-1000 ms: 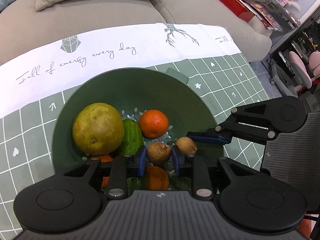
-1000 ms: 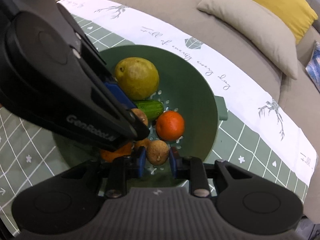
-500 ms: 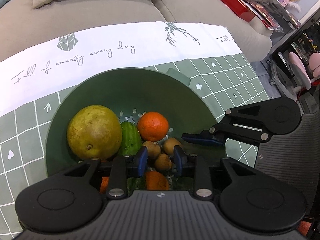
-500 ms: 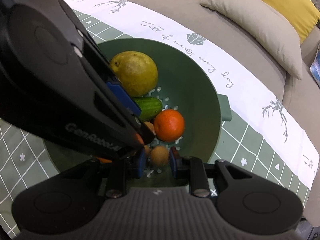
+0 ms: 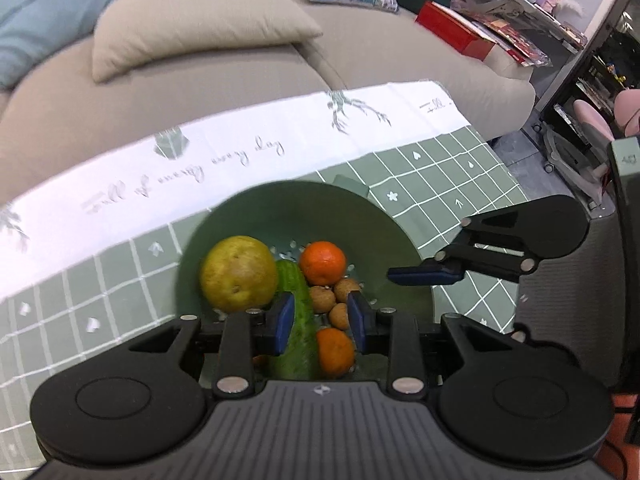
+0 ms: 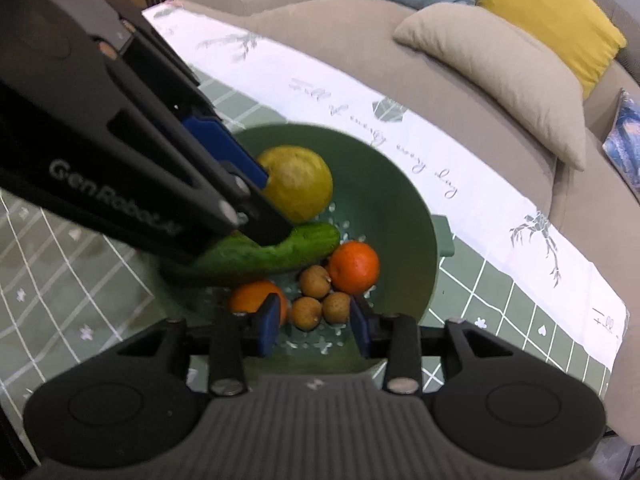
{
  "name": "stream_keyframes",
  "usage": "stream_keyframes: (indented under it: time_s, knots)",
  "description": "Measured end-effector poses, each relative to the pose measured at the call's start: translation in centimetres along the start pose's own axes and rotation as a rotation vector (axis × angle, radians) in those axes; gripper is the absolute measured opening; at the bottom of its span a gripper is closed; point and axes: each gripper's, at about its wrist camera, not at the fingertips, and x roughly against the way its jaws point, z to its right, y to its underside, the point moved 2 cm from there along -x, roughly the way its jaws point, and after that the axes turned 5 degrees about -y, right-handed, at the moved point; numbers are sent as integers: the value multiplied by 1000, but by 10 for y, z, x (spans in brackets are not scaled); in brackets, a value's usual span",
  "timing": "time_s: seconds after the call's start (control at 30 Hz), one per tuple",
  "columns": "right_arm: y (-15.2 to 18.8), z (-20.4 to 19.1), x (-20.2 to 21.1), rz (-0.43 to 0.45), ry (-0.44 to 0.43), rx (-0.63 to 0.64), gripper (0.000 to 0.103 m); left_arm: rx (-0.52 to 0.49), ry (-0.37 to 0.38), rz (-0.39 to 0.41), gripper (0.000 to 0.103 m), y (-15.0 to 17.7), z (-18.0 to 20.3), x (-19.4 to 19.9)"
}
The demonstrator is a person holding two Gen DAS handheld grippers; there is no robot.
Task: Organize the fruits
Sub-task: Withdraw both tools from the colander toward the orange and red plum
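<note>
A green colander bowl [image 5: 360, 216] [image 6: 404, 216] on the table holds a yellow-green pear [image 5: 238, 272] [image 6: 298, 184], a cucumber [image 5: 294, 320] [image 6: 272, 254], two oranges [image 5: 323, 263] [image 5: 335, 350] [image 6: 354, 267] [image 6: 256, 298] and three small brown longans [image 5: 340, 300] [image 6: 316, 300]. My left gripper [image 5: 320, 324] is open and empty above the bowl's near side. My right gripper [image 6: 314, 324] is open and empty above the longans. Each gripper shows in the other's view: the right one as an open side-on shape [image 5: 500, 248], the left one as a large dark shape [image 6: 132, 152].
The table has a green checked cloth [image 5: 80, 292] with a white lettered border [image 5: 240, 148]. A grey sofa with beige, blue and yellow cushions [image 6: 492, 64] lies beyond. Shelves, a red box [image 5: 456, 28] and a pink chair [image 5: 600, 120] stand at the right.
Both grippers have let go of the longans they held, opened wider and pulled back and up from the bowl. The two longans now lie in the bowl with a third.
</note>
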Motion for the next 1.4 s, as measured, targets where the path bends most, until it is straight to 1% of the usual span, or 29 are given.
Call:
stream_keyframes:
  time_s: [0.1, 0.2, 0.27, 0.47, 0.57, 0.73, 0.97, 1.13, 1.2, 1.3, 1.4]
  knots:
    - [0, -8, 19, 40, 6, -49, 36, -7, -22, 34, 36, 7, -4, 21]
    - [3, -17, 33, 81, 14, -111, 40, -13, -43, 72, 36, 18, -8, 41]
    - [6, -25, 42, 107, 20, -154, 41, -16, -61, 94, 36, 27, -10, 52]
    - [23, -54, 58, 197, 23, -281, 41, -22, -112, 136, 36, 65, -22, 77]
    - [32, -71, 55, 236, 21, -336, 41, -11, -141, 142, 36, 86, -30, 84]
    - [43, -101, 49, 273, 28, -417, 41, 40, -165, 150, 36, 115, -45, 90]
    - [49, -131, 33, 309, 49, -469, 41, 93, -205, 152, 36, 152, -62, 90]
    - [54, -146, 12, 292, 57, -503, 41, 117, -229, 168, 36, 170, -72, 83]
    - [55, -150, 4, 282, 62, -506, 41, 116, -241, 188, 36, 174, -74, 79]
    - [54, -152, -6, 280, 68, -514, 41, 153, -227, 197, 36, 179, -80, 73]
    - [48, -151, -16, 280, 62, -517, 40, 185, -205, 175, 36, 179, -85, 65]
